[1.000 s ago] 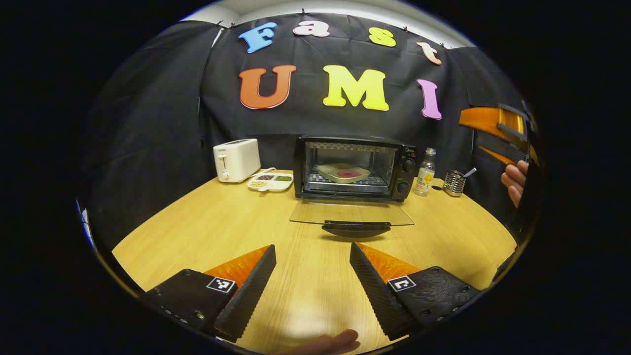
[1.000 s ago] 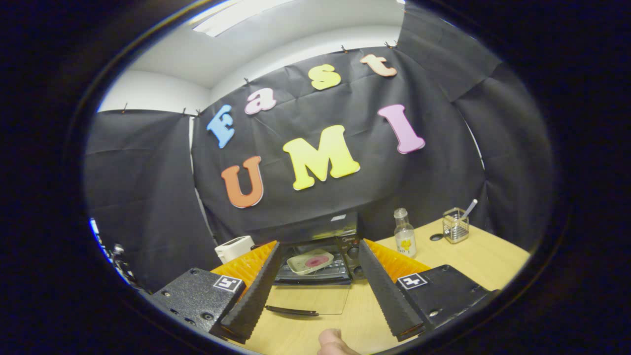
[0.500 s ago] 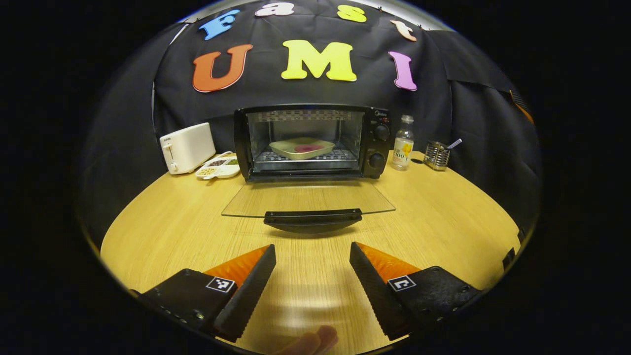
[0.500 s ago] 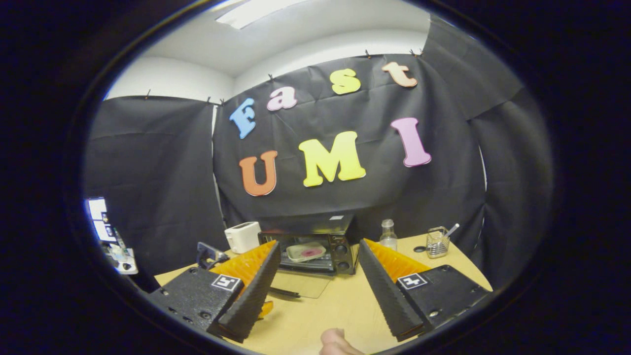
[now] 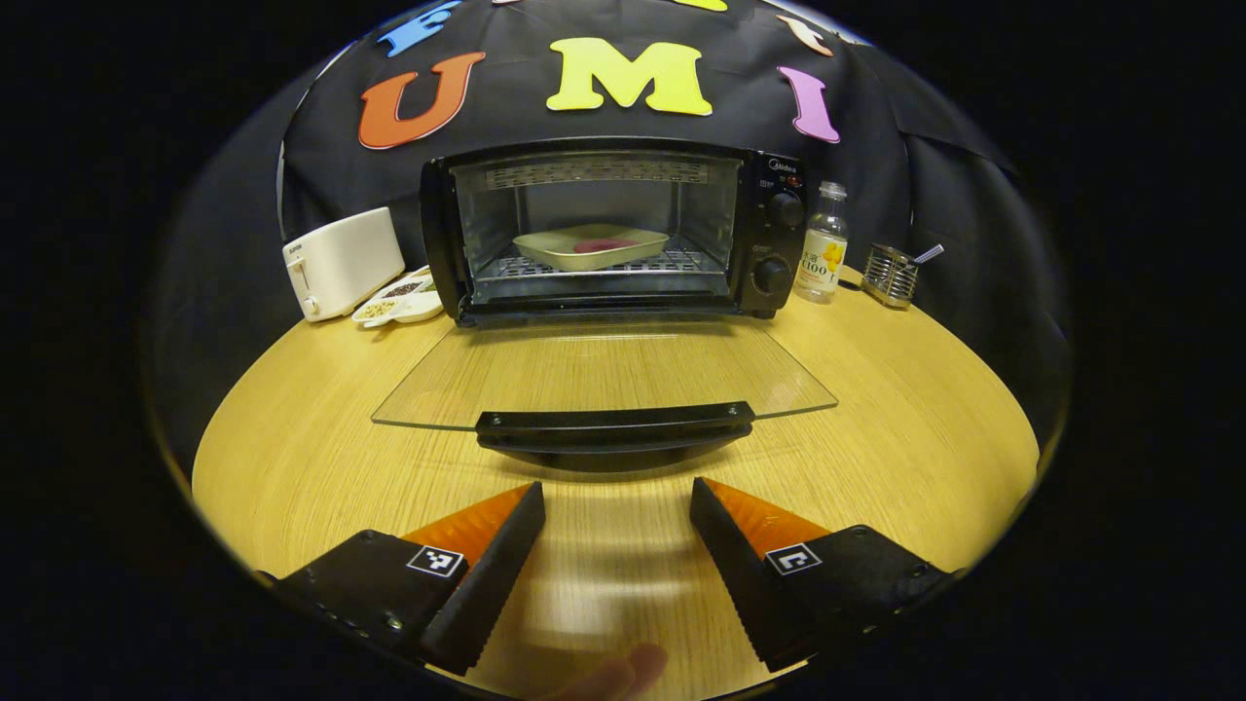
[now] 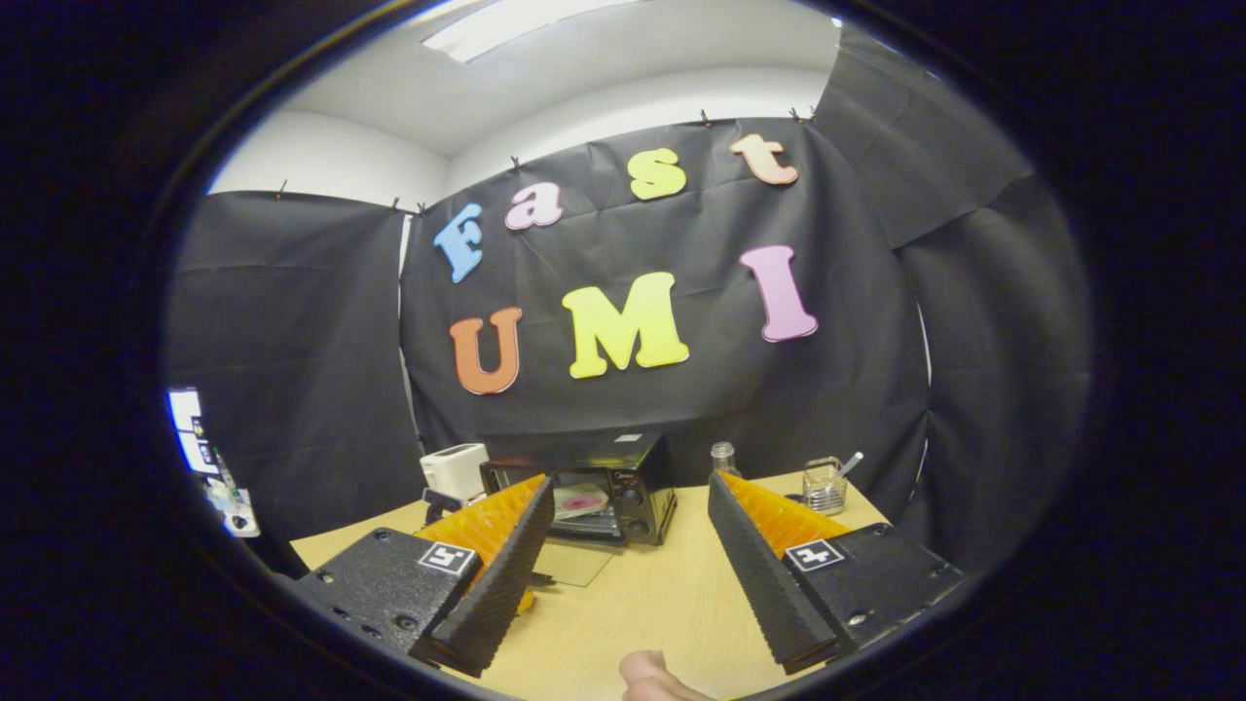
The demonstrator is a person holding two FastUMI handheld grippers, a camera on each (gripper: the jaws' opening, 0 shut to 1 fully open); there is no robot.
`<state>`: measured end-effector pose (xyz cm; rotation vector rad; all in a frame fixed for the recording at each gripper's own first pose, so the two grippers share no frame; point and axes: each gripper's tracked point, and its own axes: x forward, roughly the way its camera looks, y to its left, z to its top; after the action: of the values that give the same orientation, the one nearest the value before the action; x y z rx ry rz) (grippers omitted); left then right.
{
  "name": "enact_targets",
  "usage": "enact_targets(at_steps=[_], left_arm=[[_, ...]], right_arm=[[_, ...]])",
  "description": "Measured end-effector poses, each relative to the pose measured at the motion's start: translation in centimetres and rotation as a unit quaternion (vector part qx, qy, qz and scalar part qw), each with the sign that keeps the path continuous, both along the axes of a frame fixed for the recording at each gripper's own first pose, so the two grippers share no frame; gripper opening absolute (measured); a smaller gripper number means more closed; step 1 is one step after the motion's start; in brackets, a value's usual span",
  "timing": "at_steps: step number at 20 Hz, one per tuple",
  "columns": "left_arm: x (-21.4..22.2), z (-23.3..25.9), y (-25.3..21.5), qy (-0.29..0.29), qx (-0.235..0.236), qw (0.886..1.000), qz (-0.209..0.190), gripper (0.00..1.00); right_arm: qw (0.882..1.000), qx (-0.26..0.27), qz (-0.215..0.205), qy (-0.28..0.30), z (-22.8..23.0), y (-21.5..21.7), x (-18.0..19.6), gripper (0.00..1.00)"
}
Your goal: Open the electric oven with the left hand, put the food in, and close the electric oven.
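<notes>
left gripper (image 5: 618, 511): closer to oven door handle (image 5: 615, 425) than before, fingers apart, empty
right gripper (image 6: 631, 506): fingers apart, empty
food (image 5: 604, 245): partly hidden by tray rim

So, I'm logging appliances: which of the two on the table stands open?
The black electric oven, its glass door folded down flat; the white toaster beside it has no door.

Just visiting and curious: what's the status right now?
Both grippers open, left, right. Oven door down, food inside. Nothing before handle.
</notes>
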<state>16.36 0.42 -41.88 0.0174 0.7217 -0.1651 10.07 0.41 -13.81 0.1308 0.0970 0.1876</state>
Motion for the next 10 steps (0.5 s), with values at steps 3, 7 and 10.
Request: enact_targets(at_steps=[3,7,10], left_arm=[[0.51,0.04,-0.10,-0.002,0.004,1.000,0.002,0.96],[0.46,0.13,-0.41,0.004,-0.003,1.000,0.002,0.97],[0.48,0.70,-0.46,-0.004,-0.004,1.000,0.004,0.97]], right_arm=[[1.000,-0.005,-0.001,-0.003,0.27,-0.21,-0.21,0.96],[1.000,-0.005,-0.005,-0.005,0.57,-0.47,-0.39,0.96],[1.000,-0.001,-0.008,-0.003,0.44,-0.65,-0.43,0.96]])
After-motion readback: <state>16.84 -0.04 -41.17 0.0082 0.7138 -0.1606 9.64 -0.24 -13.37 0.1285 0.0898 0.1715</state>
